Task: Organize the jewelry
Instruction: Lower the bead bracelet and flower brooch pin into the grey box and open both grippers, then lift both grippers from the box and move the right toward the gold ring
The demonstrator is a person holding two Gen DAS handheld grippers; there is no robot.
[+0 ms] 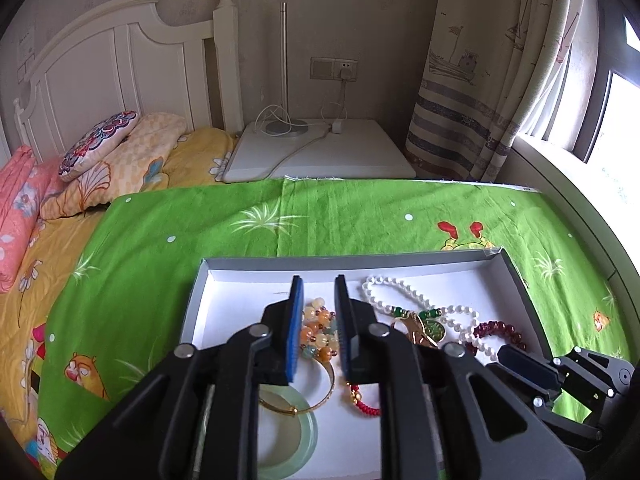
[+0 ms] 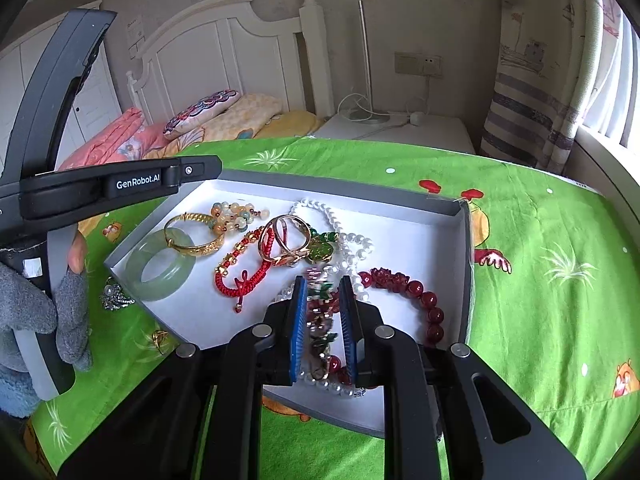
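Note:
A shallow grey box [image 1: 352,263] [image 2: 464,248] with a white floor lies on the green cloth and holds jewelry: a jade bangle [image 2: 160,265], a gold bangle [image 2: 196,236], a pastel bead bracelet [image 1: 318,334], a red cord bracelet [image 2: 242,270], a white pearl necklace [image 1: 412,294], a dark red bead bracelet [image 2: 420,292]. My left gripper [image 1: 318,280] hangs open and empty above the pastel beads. My right gripper [image 2: 323,280] hovers over the box's near right part with a blurred small piece with green and red parts [image 2: 320,320] between its pads; contact is unclear.
A silver brooch [image 2: 114,296] and a gold ring [image 2: 160,338] lie on the green cloth [image 2: 540,280] left of the box. A white nightstand [image 1: 320,152] with a lamp and cables stands behind. Bed pillows [image 1: 100,160] lie at the left, a curtain and window at the right.

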